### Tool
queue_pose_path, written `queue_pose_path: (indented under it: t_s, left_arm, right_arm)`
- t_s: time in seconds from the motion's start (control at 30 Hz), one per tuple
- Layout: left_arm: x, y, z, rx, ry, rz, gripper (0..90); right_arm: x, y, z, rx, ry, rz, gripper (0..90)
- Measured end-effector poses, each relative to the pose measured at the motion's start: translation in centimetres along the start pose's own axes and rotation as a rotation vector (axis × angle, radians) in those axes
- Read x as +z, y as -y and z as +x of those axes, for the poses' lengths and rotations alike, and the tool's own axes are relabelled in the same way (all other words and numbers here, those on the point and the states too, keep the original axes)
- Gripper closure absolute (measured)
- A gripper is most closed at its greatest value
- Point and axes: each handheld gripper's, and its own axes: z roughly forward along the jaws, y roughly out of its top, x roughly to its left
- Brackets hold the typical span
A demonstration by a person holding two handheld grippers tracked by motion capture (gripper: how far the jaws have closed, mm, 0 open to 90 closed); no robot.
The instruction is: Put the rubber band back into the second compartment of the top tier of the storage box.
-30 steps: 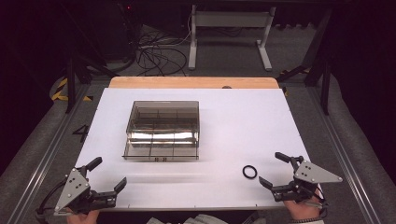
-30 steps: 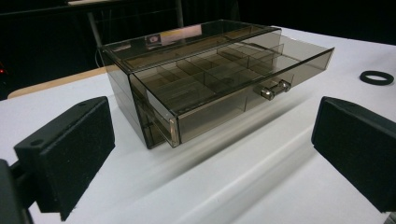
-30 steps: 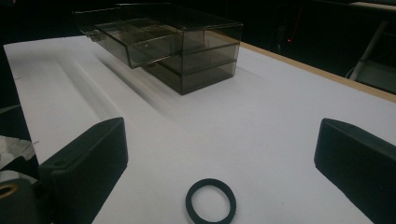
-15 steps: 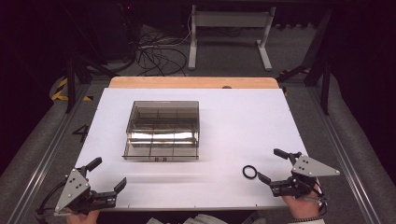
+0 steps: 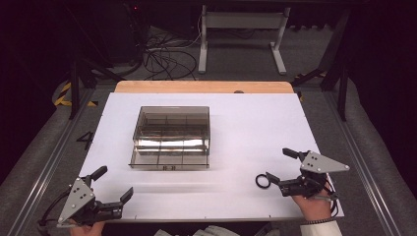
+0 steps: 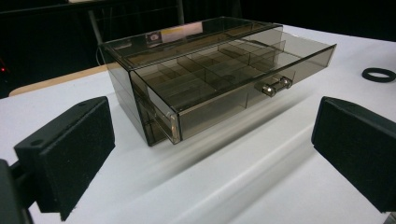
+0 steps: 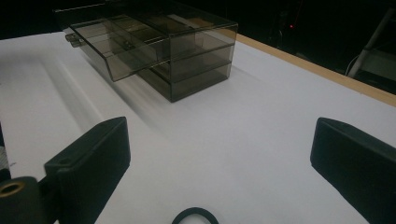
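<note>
black ring [image 7: 195, 215] between spread jaws, smoky drawer box [image 7: 154, 46] beyond

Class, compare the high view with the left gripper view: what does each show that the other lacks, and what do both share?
High view alone: both grippers whole, the left gripper and right gripper, each open; the floor cables; the table's wooden far edge.
Left gripper view alone: the drawer's small handle seen close and the dividers inside the pulled-out top drawer.
Both: the smoky drawer box and the black ring lying on the white table.
</note>
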Motion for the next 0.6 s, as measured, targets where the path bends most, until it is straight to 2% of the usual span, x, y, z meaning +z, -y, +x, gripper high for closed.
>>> queue_pose_path:
  t_s: [0.6]
  left_arm:
    - [0.1,0.0,-0.1,0.0,0.002,-0.002,0.3]
  right_arm:
    - [1.4,-0.6,-1.1,0.005,-0.01,0.024,5.5]
